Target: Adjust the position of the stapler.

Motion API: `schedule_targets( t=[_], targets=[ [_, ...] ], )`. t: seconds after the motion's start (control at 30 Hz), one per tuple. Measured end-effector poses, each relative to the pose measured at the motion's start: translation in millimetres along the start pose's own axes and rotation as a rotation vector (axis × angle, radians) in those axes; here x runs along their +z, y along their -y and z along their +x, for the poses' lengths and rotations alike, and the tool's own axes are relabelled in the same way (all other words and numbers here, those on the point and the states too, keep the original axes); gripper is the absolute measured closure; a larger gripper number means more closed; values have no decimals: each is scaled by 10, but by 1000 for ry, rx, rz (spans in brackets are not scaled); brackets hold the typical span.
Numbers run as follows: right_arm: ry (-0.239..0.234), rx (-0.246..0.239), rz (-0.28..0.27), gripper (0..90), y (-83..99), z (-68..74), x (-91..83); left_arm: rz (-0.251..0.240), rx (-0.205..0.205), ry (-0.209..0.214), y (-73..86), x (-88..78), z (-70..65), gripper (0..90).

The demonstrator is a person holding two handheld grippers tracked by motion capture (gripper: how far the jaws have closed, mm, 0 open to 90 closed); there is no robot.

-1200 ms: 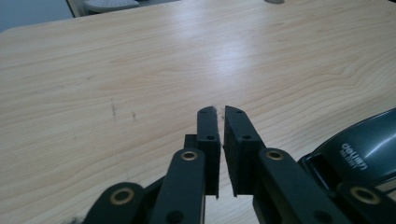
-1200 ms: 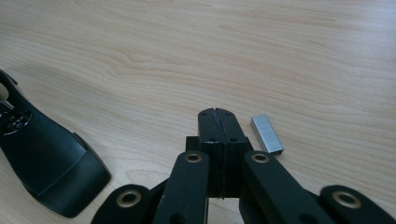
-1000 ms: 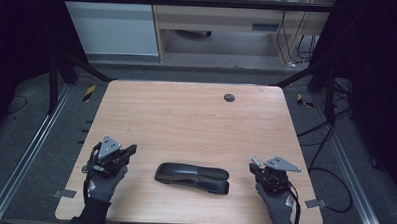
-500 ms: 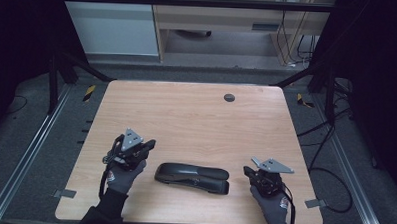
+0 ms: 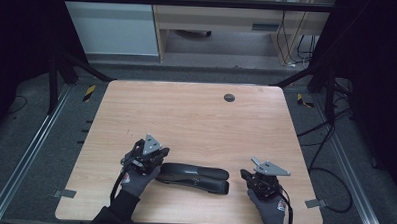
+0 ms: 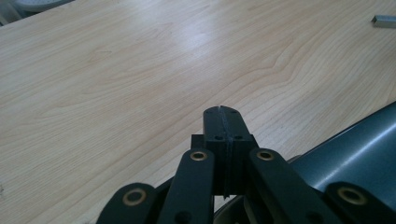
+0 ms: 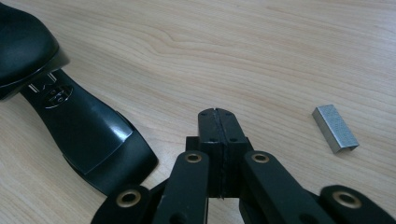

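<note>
A black stapler (image 5: 194,176) lies lengthwise near the table's front edge, between my two grippers. My left gripper (image 5: 163,152) is shut and empty, right at the stapler's left end; in the left gripper view its closed jaws (image 6: 222,112) hover over bare wood with the stapler's dark body (image 6: 355,158) at the lower right. My right gripper (image 5: 244,173) is also shut and empty, a short way off the stapler's right end. In the right gripper view its tips (image 7: 216,114) sit between the stapler's base (image 7: 88,135) and a small strip of staples (image 7: 335,127) lying on the wood.
The wooden table (image 5: 186,116) has a round dark grommet (image 5: 229,97) near its far edge. The staple strip (image 6: 384,20) also appears far off in the left gripper view. Black frame posts and cables surround the table; a desk stands behind.
The left hand has carried its gripper rightward and slightly forward, up to the stapler's left end. The right gripper has barely shifted. Both stay shut.
</note>
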State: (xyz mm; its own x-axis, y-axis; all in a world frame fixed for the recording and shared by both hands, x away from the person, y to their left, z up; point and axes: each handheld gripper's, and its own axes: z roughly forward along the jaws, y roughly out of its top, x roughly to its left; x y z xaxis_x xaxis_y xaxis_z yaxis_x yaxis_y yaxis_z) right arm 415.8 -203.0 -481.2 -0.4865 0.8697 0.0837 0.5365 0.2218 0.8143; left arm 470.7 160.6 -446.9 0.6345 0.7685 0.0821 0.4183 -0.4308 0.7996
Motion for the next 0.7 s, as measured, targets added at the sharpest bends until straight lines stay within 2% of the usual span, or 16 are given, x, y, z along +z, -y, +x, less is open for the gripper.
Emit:
schedule_targets(
  t=[0.37, 0.7],
  targets=[
    [-13, -3, 10, 900, 24, 25, 16, 32, 15, 32, 14, 61, -66, 899],
    [-16, 1, 16, 900, 31, 41, 36, 34, 11, 53, 74, 54, -83, 899]
  ],
)
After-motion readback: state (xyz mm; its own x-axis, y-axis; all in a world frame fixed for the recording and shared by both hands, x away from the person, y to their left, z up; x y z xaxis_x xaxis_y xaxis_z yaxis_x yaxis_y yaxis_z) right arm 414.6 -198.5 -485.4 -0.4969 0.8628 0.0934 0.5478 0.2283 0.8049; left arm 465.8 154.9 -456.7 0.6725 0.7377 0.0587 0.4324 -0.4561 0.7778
